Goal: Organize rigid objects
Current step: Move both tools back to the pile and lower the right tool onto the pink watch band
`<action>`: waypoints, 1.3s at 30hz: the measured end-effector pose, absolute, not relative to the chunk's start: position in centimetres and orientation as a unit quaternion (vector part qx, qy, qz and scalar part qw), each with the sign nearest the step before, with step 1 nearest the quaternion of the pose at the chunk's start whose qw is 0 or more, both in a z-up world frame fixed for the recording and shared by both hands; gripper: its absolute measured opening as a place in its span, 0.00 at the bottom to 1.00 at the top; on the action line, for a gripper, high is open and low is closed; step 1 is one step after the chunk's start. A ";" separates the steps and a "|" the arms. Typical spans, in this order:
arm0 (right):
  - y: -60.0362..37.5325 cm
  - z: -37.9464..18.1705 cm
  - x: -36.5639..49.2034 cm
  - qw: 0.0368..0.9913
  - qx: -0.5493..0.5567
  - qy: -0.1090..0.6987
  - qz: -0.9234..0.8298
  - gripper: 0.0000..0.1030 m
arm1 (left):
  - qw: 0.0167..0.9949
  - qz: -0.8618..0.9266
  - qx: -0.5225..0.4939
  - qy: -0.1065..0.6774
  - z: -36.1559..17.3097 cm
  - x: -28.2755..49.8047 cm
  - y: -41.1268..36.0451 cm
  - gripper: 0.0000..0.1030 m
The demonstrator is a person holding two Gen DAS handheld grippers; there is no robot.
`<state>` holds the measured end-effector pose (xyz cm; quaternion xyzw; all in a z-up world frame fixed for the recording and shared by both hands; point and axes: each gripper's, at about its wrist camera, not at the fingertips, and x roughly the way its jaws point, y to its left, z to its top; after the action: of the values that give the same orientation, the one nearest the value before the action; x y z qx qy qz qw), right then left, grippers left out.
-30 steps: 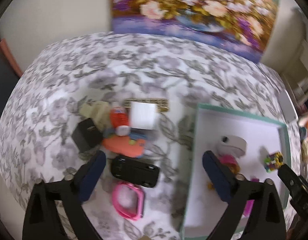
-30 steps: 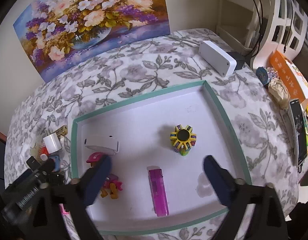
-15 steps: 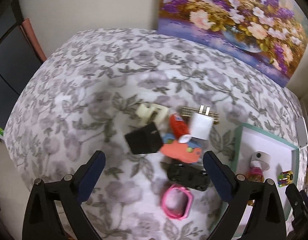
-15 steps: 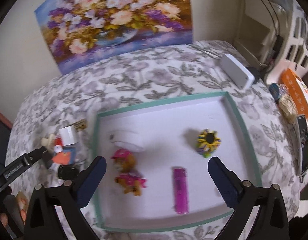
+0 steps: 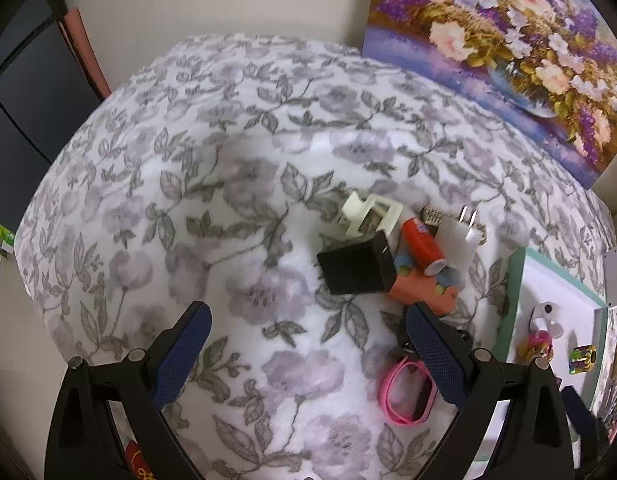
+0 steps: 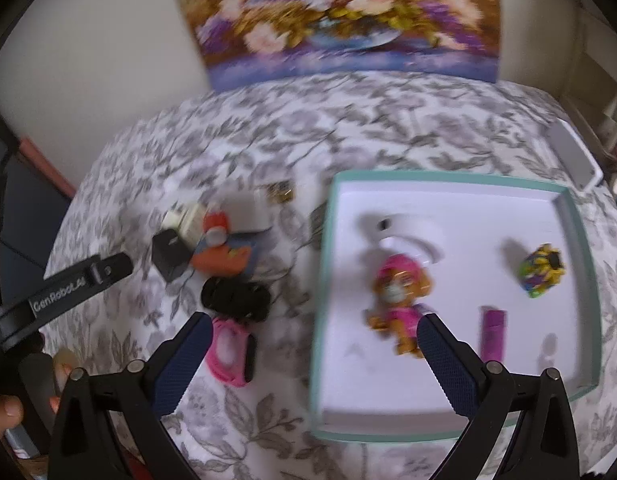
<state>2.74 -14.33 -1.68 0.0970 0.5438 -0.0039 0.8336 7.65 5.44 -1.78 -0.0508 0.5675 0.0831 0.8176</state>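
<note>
A cluster of small objects lies on the floral cloth: a black box (image 5: 356, 268), a cream clip (image 5: 370, 214), a red can (image 5: 422, 246), a white charger (image 5: 458, 242), an orange toy (image 5: 422, 294), a pink band (image 5: 406, 392). My left gripper (image 5: 308, 354) hovers open just in front of them, holding nothing. A teal-rimmed white tray (image 6: 580, 248) holds a pink dog figure (image 6: 400, 292), a white case (image 6: 404, 236), a yellow puzzle toy (image 6: 542, 270) and a purple lighter (image 6: 494, 338). My right gripper (image 6: 312, 360) is open over the tray's left rim. A black toy car (image 6: 234, 296) lies beside the pink band (image 6: 230, 352).
A flower painting (image 6: 344, 16) leans on the back wall. A white device (image 6: 574, 156) lies behind the tray. The other gripper's black finger (image 6: 64, 286) and a hand (image 6: 6, 412) show at the left. Bare cloth stretches left of the cluster (image 5: 188, 220).
The left gripper has swung left, so the cluster now sits right of centre and the tray is at the edge. The right gripper has also swung left toward the cluster.
</note>
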 end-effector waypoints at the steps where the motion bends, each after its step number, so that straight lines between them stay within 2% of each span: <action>1: -13.8 -2.0 2.8 0.832 0.093 0.547 -0.001 1.00 | 0.814 0.084 -0.053 0.572 -2.1 7.7 5.6 0.95; 13: -9.3 -5.7 3.4 0.803 0.057 0.592 0.028 0.99 | 0.754 0.105 -0.059 0.646 -8.1 8.2 7.6 0.95; 24: -6.9 -8.1 3.7 0.796 0.017 0.604 0.029 0.82 | 0.745 0.118 -0.074 0.652 -8.7 8.0 9.6 0.95; 34: -5.2 -9.1 3.4 0.790 -0.007 0.611 0.049 0.73 | 0.743 0.119 -0.079 0.654 -9.1 8.2 9.9 0.95; 36: -5.0 -9.5 3.4 0.786 -0.012 0.616 0.047 0.64 | 0.743 0.119 -0.079 0.654 -9.1 8.2 9.9 0.95; 39: -4.4 -9.7 3.3 0.788 -0.023 0.614 0.044 0.57 | 0.743 0.119 -0.079 0.654 -9.2 8.2 10.0 0.95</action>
<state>3.27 -4.43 -9.73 -0.0230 0.6135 0.0443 0.7881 8.17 10.00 -9.16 -0.0788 0.6537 0.1194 0.7431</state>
